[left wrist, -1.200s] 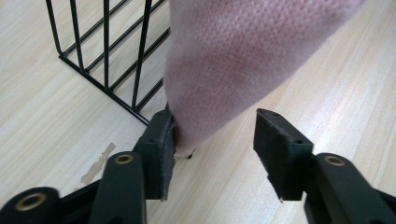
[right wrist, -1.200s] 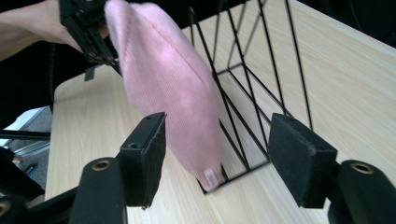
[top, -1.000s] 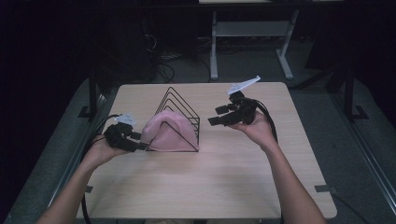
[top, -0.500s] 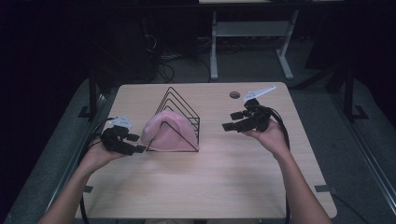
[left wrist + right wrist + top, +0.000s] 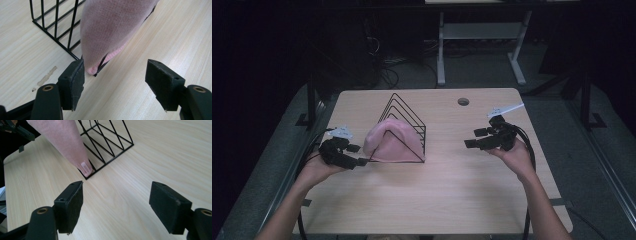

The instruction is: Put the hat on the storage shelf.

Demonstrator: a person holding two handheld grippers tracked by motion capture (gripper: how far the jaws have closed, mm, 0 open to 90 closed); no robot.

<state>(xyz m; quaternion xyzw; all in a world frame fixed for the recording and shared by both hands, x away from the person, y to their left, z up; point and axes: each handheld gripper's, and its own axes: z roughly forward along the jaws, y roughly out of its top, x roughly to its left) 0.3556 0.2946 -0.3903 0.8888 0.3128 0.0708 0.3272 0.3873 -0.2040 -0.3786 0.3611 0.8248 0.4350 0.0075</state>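
A pink cloth (image 5: 391, 143) hangs draped over the front of a black wire rack (image 5: 408, 114) in the middle of the wooden table (image 5: 442, 195). My left gripper (image 5: 358, 155) sits at the cloth's lower left corner; its jaws have just been opening and stand open. In the left gripper view the pink cloth (image 5: 110, 32) and the wire rack (image 5: 57, 27) lie just beyond the left gripper (image 5: 115, 82), nothing pressed between the pads. My right gripper (image 5: 474, 137) hovers to the right of the rack, its jaws open after just widening. The right gripper (image 5: 117, 205) faces the cloth (image 5: 65, 142) and rack (image 5: 107, 145) across bare wood.
A round cable hole (image 5: 463, 101) sits near the table's back right. Behind the table stands a white-legged frame (image 5: 482, 35), with cables on the dark floor. Bare tabletop stretches in front of the rack and between the hands.
The right hand has swung away from the rack, moving right and down toward the table. The left hand has stayed at the cloth's corner while its jaws spread apart.
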